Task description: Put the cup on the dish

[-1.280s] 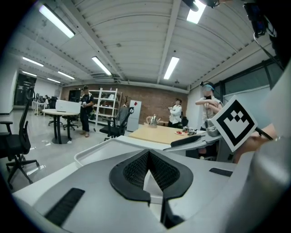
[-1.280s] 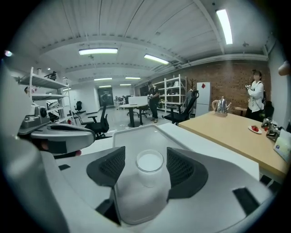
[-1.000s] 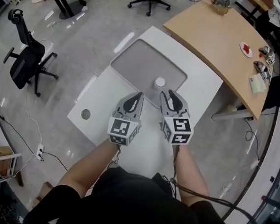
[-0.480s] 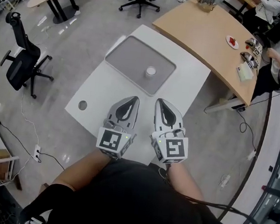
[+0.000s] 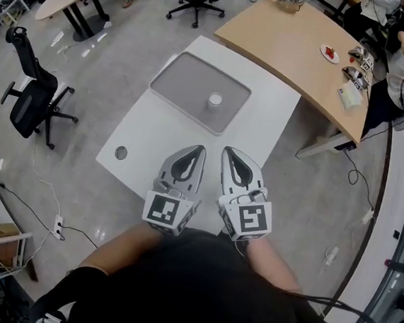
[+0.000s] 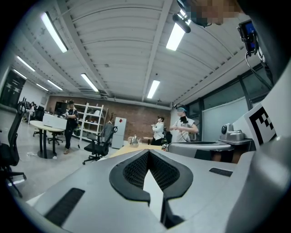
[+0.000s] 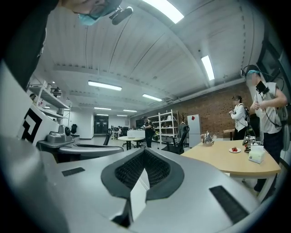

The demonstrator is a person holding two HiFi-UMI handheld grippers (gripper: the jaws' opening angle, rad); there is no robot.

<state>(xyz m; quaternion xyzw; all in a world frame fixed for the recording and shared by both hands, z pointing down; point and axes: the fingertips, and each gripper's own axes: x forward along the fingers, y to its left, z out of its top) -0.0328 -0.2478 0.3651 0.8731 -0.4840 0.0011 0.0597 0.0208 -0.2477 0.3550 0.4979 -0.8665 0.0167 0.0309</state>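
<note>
**A:** Entry one, the change. What do we log?

**B:** Both tools drawn back. A second ago we had them up beside the cup, the right one's jaws partly apart. Now the left gripper and the right gripper hang over the near edge of the white table, well apart from the cup.

**A:** Jaws?

**B:** Clenched on both, tip to tip, nothing between them (each gripper's own view shows only room and ceiling beyond the closed tips).

**A:** Entry two, the cup's place.

**B:** Standing on the grey dish, toward its right-hand end, free of either tool. We judge the placing done, with nothing left but the retreat.

**A:** Entry three, its bearing.

**B:** Upright. We look down on a pale round rim, so the mouth points up and the long axis runs vertical, square to the dish. No lean that we can make out at this range.
</note>
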